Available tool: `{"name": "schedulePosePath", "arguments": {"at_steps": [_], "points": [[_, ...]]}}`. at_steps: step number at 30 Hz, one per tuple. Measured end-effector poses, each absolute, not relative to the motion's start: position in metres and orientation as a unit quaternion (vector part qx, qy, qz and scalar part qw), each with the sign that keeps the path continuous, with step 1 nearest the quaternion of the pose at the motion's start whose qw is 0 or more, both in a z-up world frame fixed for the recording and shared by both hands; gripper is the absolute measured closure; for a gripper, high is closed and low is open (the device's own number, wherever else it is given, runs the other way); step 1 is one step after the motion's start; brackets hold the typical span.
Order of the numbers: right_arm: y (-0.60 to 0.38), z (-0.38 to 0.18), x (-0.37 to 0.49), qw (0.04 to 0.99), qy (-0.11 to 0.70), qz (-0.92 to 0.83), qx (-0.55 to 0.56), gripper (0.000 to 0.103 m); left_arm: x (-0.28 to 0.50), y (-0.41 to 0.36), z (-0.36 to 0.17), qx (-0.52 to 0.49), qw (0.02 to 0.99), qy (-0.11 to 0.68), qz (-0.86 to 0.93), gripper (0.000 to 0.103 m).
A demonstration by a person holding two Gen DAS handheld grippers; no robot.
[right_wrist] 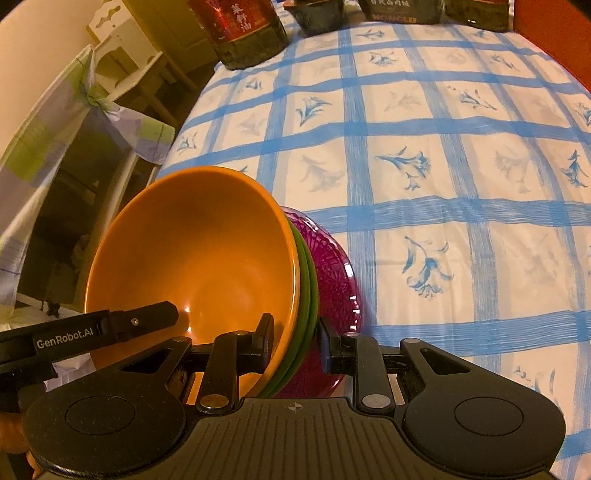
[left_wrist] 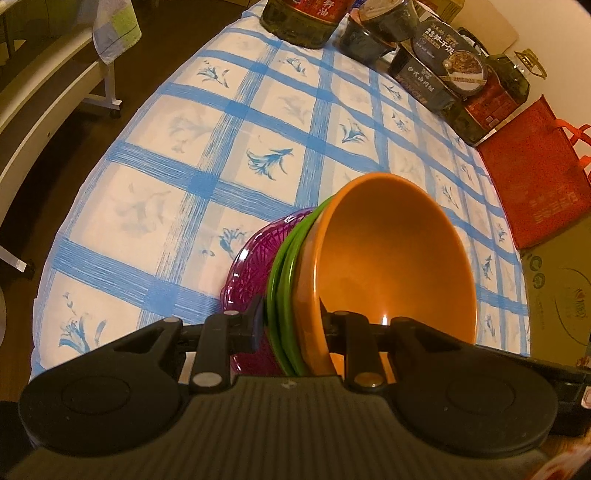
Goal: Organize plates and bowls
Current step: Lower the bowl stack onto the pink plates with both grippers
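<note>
Counter: blue-checked tablecloth (left_wrist: 258, 122) with flower prints covers it; oil bottle (left_wrist: 303, 18) and dark food boxes (left_wrist: 439, 70) stand along the far edge.
Stack: orange bowl (left_wrist: 388, 258) nested on a green plate (left_wrist: 282, 280), with a purple patterned plate (left_wrist: 251, 266) outermost, all tipped on edge above the counter.
Left tongs (left_wrist: 290, 325): clamped on one rim of the stack, one finger inside the bowl, the other against the purple plate.
Right tongs (right_wrist: 295, 339): clamped on the opposite rim the same way.
Beside the counter: red bag (left_wrist: 535, 177), chair with a checked cloth (right_wrist: 55, 147).
</note>
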State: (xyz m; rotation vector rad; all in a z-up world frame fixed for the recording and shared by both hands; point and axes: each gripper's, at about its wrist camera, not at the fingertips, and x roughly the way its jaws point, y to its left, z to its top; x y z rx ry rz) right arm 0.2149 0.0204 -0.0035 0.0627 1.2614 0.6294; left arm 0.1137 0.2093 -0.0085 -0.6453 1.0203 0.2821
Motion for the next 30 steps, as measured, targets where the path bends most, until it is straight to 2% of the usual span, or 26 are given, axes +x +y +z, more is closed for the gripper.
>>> {"name": "schedulePosePath", "arguments": {"at_steps": [18,21,26,30], "points": [[0.018,-0.007,0.214,0.763,0.577,0.288,0.045,0.077,0.112,0.211,-0.006,-0.301,0.819,0.472,0.129,0.081],[0.016,-0.005,0.212,0.766,0.573,0.287,0.051,0.071,0.111,0.211,-0.003,-0.301,0.820,0.469,0.128,0.078],[0.014,0.000,0.211,0.775,0.564,0.282,0.051,0.051,0.110,0.211,-0.003,-0.305,0.821,0.466,0.130,0.074],[0.009,0.001,0.211,0.777,0.563,0.277,0.058,0.045,0.107,0.211,-0.001,-0.305,0.823,0.460,0.135,0.067]]}}
